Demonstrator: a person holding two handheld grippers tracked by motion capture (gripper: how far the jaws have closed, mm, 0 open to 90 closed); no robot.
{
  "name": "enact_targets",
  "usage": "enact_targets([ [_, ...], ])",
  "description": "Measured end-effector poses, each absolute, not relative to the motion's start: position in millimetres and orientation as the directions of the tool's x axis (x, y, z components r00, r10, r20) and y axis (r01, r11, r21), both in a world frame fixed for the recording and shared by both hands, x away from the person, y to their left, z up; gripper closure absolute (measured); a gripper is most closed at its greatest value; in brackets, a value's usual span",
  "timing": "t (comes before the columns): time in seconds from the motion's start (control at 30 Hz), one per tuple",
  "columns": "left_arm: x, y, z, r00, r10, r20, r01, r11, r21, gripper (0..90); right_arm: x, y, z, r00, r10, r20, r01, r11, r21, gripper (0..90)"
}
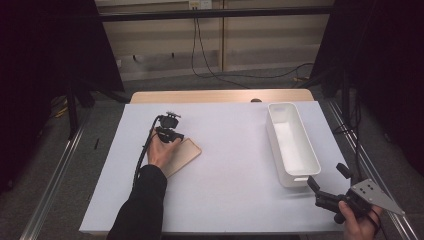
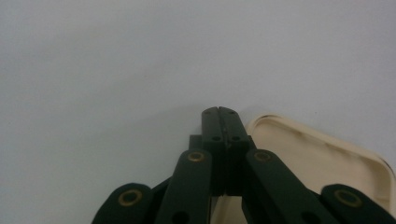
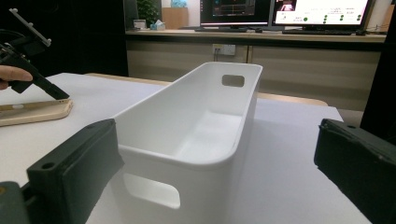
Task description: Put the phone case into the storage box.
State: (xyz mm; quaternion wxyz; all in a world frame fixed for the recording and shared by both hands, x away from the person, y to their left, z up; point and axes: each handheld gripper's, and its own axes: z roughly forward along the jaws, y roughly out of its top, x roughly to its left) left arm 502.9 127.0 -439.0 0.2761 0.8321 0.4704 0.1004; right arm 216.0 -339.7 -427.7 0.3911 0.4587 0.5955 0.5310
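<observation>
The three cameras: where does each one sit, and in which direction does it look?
High view: above the near table edge, looking forward and down; both forearms and hands show.
Left gripper view: on the left gripper, looking along its shut fingers at the beige tray's corner.
Right gripper view: on the right gripper, looking between open fingers at the white bin.
All three views share the tray.

Smooth beige plastic tray [image 2: 322,158], glossy white plastic bin [image 3: 205,121], matt white tabletop [image 1: 225,165]
</observation>
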Motion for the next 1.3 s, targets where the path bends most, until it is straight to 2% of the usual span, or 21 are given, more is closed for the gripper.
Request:
enact_targets([
  [0.43,494,116,-439,0.586,0.804,-0.107,0.707,-0.442,0.552,90.0,216,-340,-428,-0.272,0.962,0.018,0.131,0.018,0.991,0.0],
  [0.6,487,104,-439,0.611,0.79,-0.057,0.673,-0.48,0.563,90.0,216,-340,-428,-0.273,0.962,0.017,0.131,0.02,0.991,0.0],
  [0.87,481,103,-439,0.629,0.771,-0.105,0.676,-0.475,0.563,90.0,216,-340,-428,-0.271,0.962,0.02,0.13,0.016,0.991,0.0],
  [1.3,467,92,-439,0.643,0.762,-0.072,0.655,-0.499,0.568,90.0,216,-340,-428,-0.271,0.962,0.02,0.132,0.017,0.991,0.0],
])
